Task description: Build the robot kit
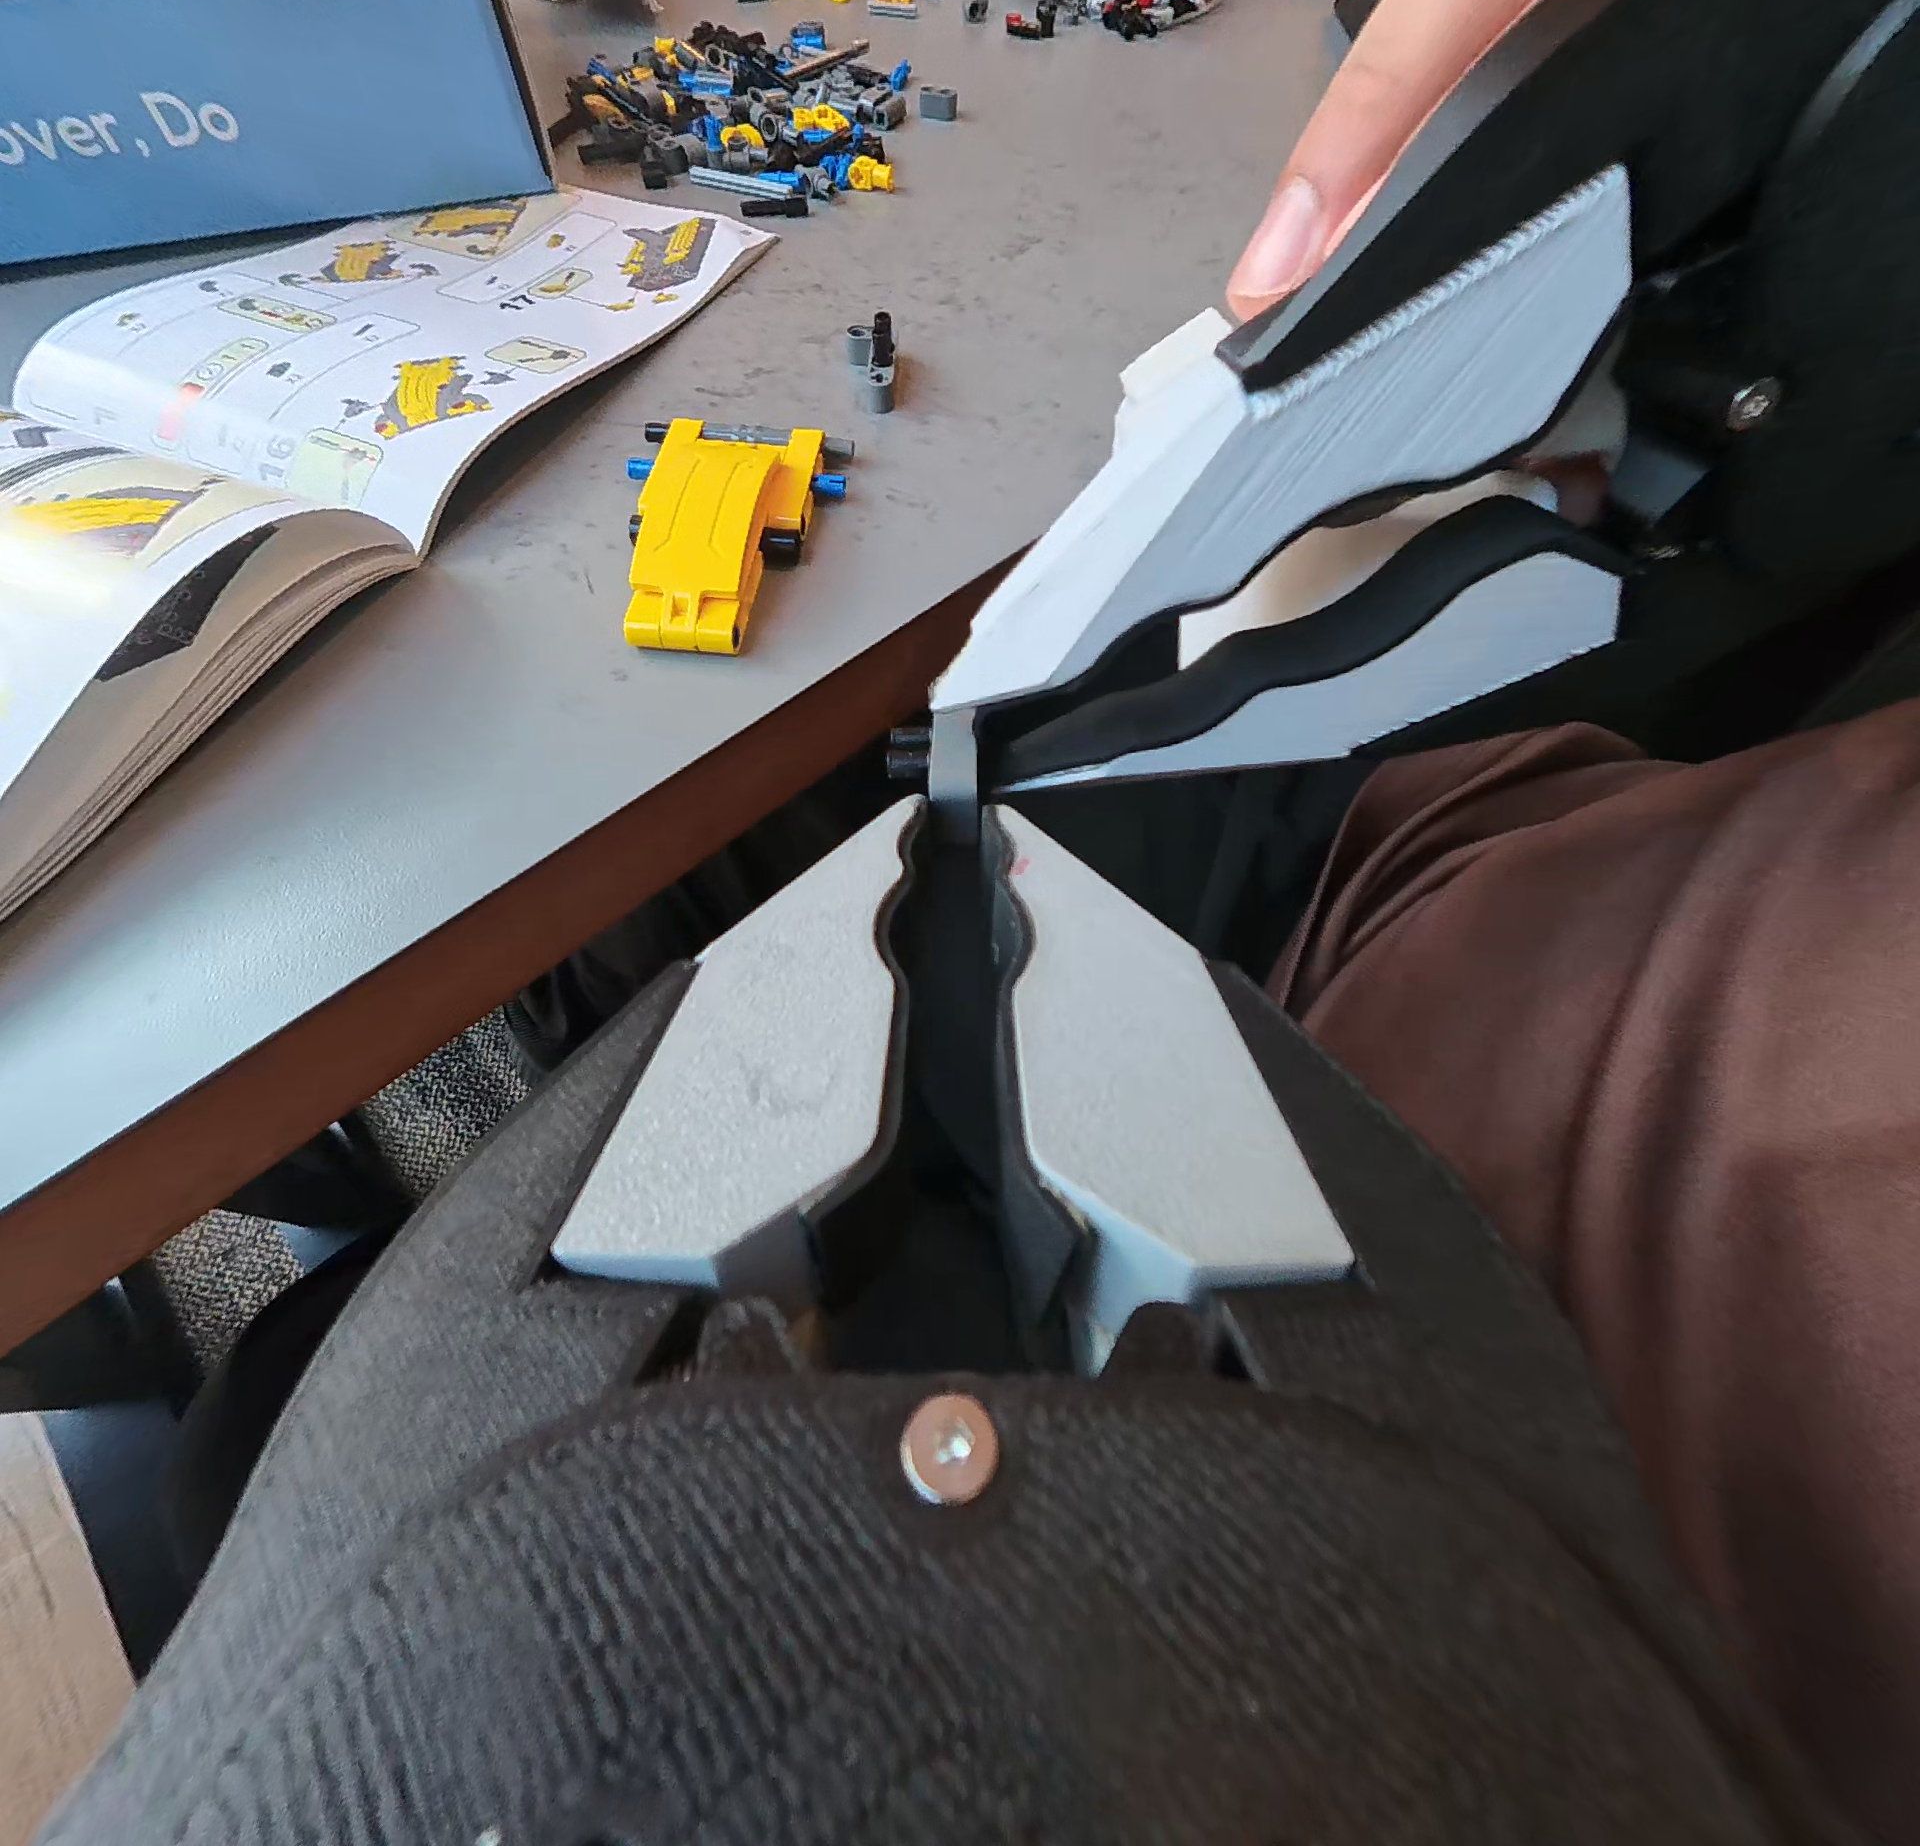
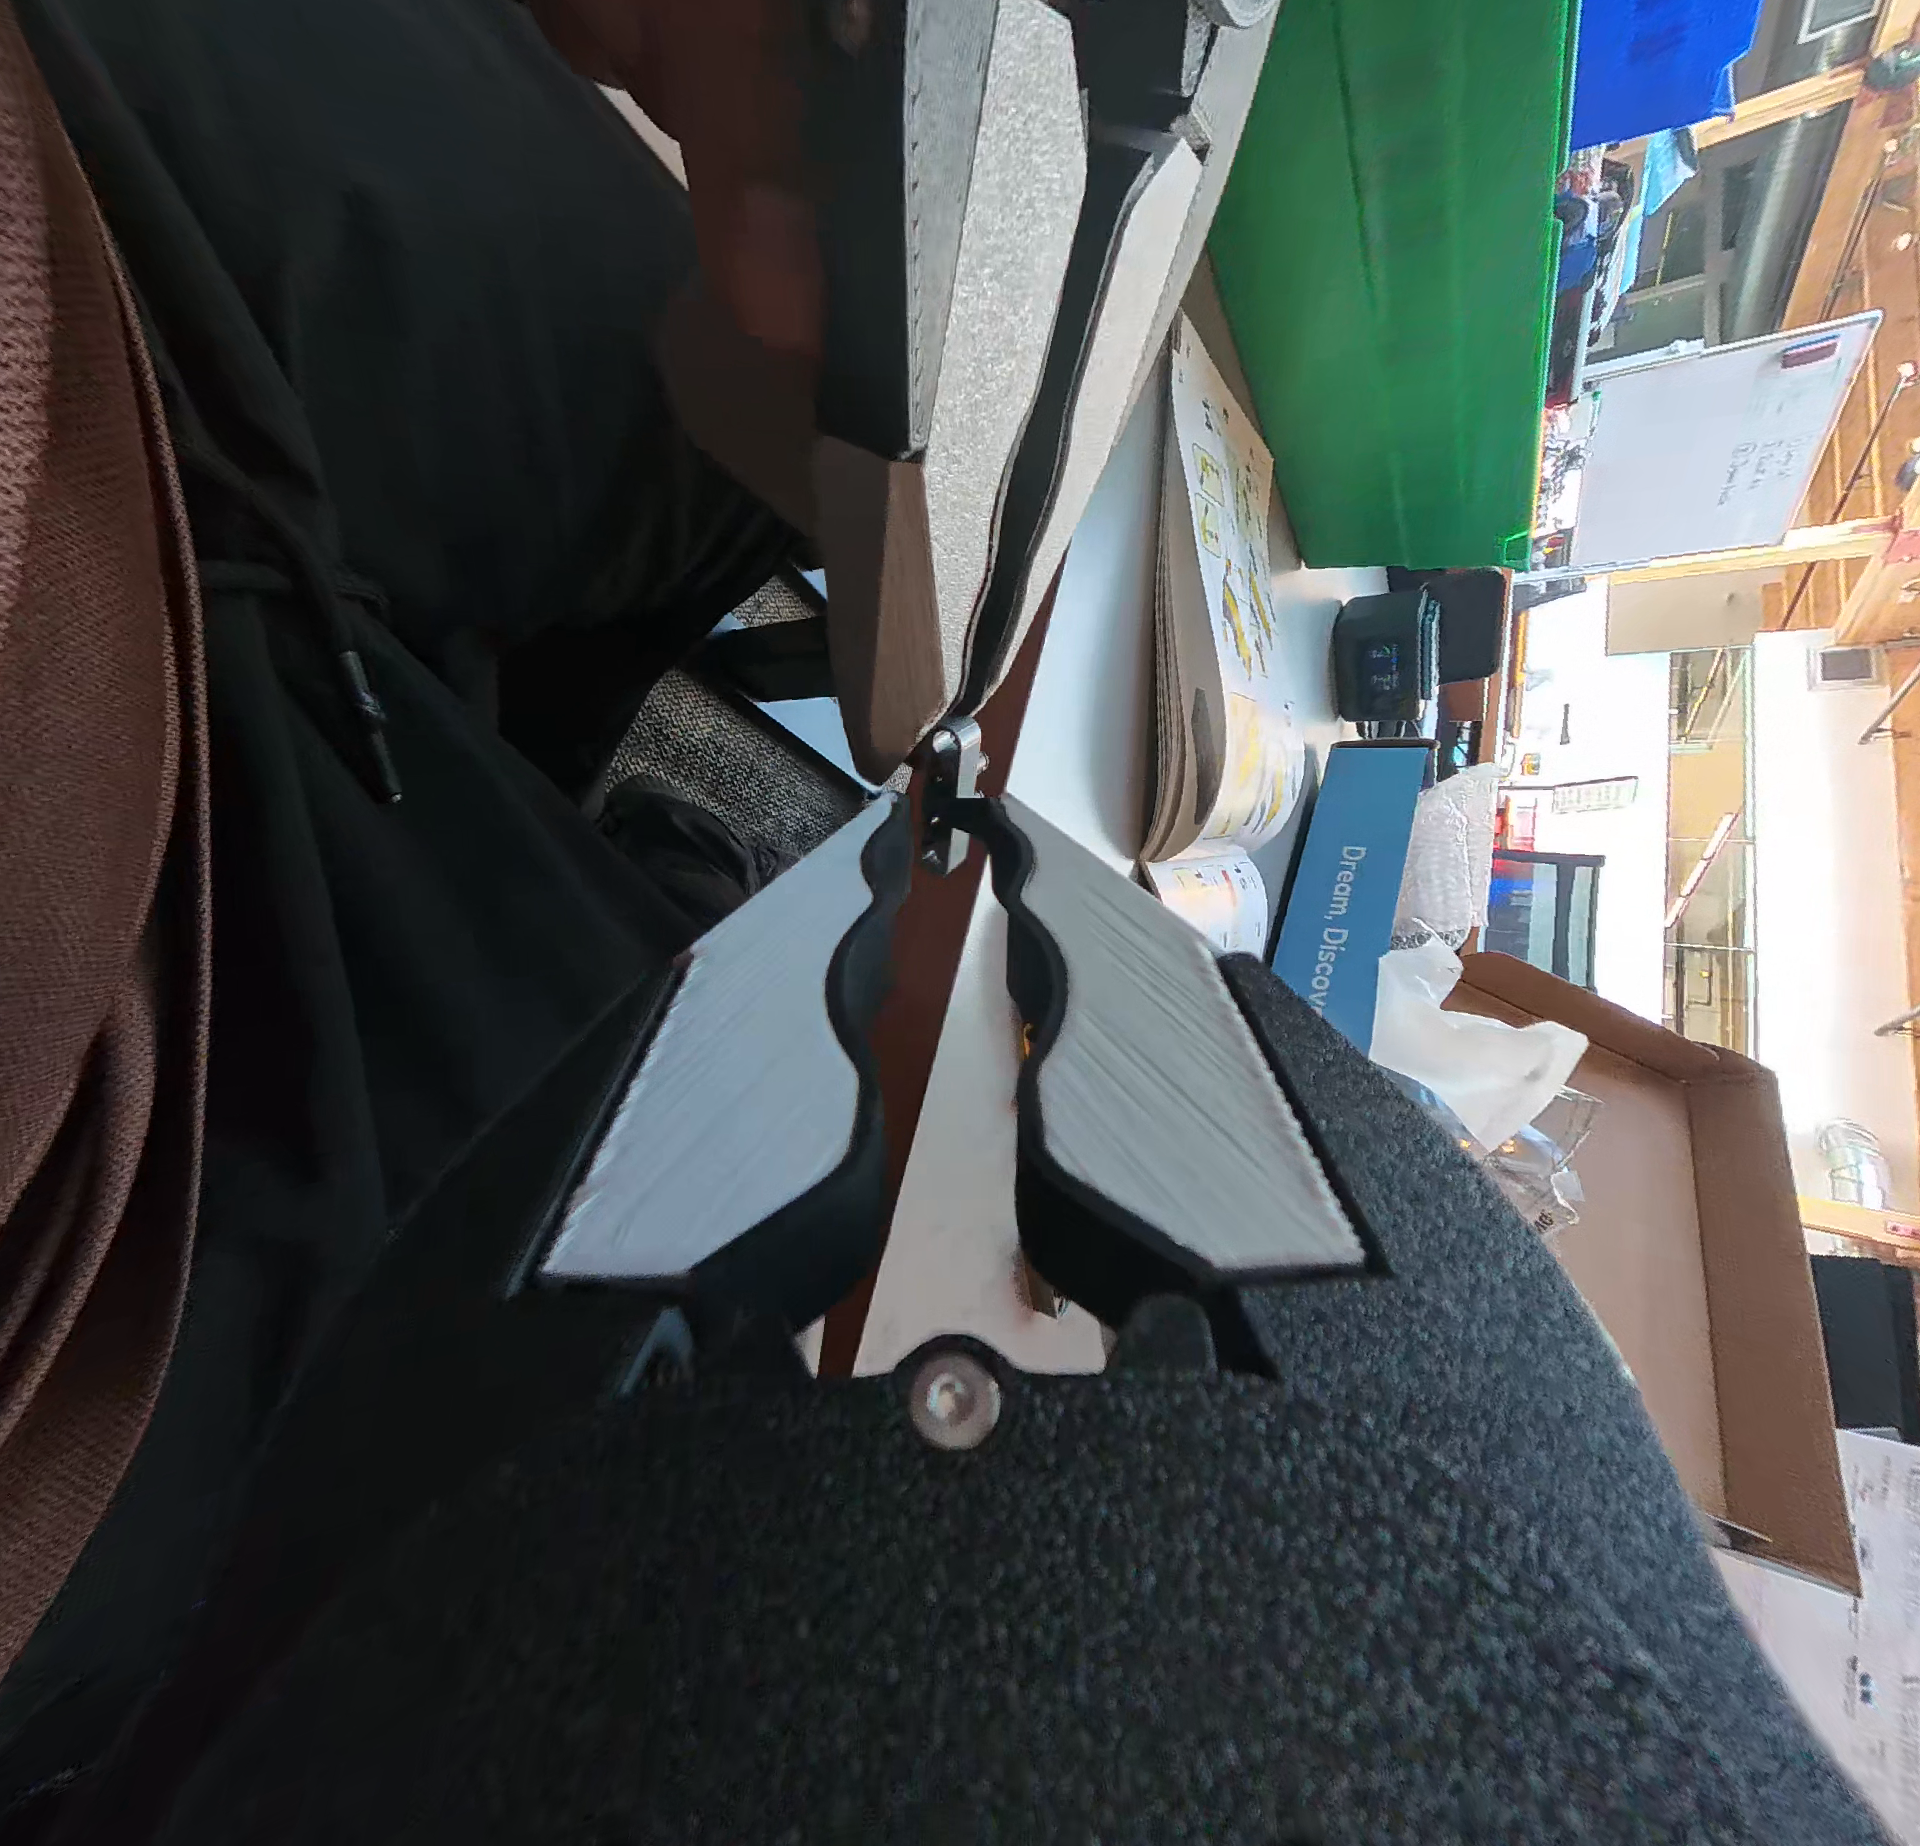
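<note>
I am counting two grippers, one open instruction booklet [image 1: 312, 362], one blue box [image 1: 249, 123], one yellow assembled panel [image 1: 717, 534], one small grey connector piece [image 1: 875, 362] standing alone, and three loose heaps of small bricks on the bench [image 1: 312, 861].

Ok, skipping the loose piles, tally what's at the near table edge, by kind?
Grippers: 2 (left gripper, right gripper)
Dark grey beam gripped by both: 1
Yellow assembly: 1
Grey connector with black pin: 1
Instruction booklet: 1
Total: 6
</note>
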The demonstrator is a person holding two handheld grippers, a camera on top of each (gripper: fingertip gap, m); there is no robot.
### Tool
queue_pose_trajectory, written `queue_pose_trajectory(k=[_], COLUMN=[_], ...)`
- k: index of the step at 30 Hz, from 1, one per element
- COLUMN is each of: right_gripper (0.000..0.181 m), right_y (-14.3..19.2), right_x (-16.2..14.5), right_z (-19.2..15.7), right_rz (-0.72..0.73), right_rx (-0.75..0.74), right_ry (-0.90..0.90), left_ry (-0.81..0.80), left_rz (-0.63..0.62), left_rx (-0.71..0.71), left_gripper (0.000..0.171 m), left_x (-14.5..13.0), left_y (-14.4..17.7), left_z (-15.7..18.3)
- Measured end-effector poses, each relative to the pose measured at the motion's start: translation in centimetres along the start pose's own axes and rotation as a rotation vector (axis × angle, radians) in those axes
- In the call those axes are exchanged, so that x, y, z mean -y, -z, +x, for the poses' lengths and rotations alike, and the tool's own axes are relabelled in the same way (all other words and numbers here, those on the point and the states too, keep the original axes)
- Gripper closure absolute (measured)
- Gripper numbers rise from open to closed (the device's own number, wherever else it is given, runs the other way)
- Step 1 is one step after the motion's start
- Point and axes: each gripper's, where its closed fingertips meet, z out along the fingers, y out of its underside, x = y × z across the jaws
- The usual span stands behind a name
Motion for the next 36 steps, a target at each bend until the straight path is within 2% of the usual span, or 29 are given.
queue_pose_trajectory(k=[4, 8, 16, 19, 23, 31, 36], right_gripper=[0.171, 0.164, 0.164, 0.159, 0.166, 0.165, 0.162], right_y=[-0.2, -0.4, -0.2, -0.1, 0.1, -0.3, -0.4], right_x=[-0.1, -0.2, 0.1, 0.1, 0.0, -0.1, -0.2], right_z=[-0.2, -0.6, -0.2, 0.0, 0.1, -0.5, 0.0], right_rz=[0.0, -0.008, -0.001, 0.006, 0.018, 0.013, 0.026], right_rx=[0.006, 0.027, -0.012, -0.019, -0.003, 0.006, 0.016], right_ry=[0.001, -0.008, 0.021, 0.006, -0.028, -0.023, -0.105], left_ry=[0.001, 0.022, 0.145, 0.132, 0.079, 0.01, -0.003], left_rz=[-0.017, -0.034, 0.012, 0.032, 0.032, 0.013, 0.062], left_rx=[-0.007, -0.015, -0.083, -0.083, -0.073, -0.055, 0.025], left_gripper=[0.166, 0.166, 0.166, 0.166, 0.166, 0.166, 0.166], left_x=[-0.3, -0.6, -0.1, 0.2, 0.1, -0.5, 0.2], left_y=[0.0, -0.2, 0.2, 0.2, 0.1, -0.2, 0.2], left_z=[-0.1, 0.1, 0.2, 0.2, 0.3, 0.3, -1.1])
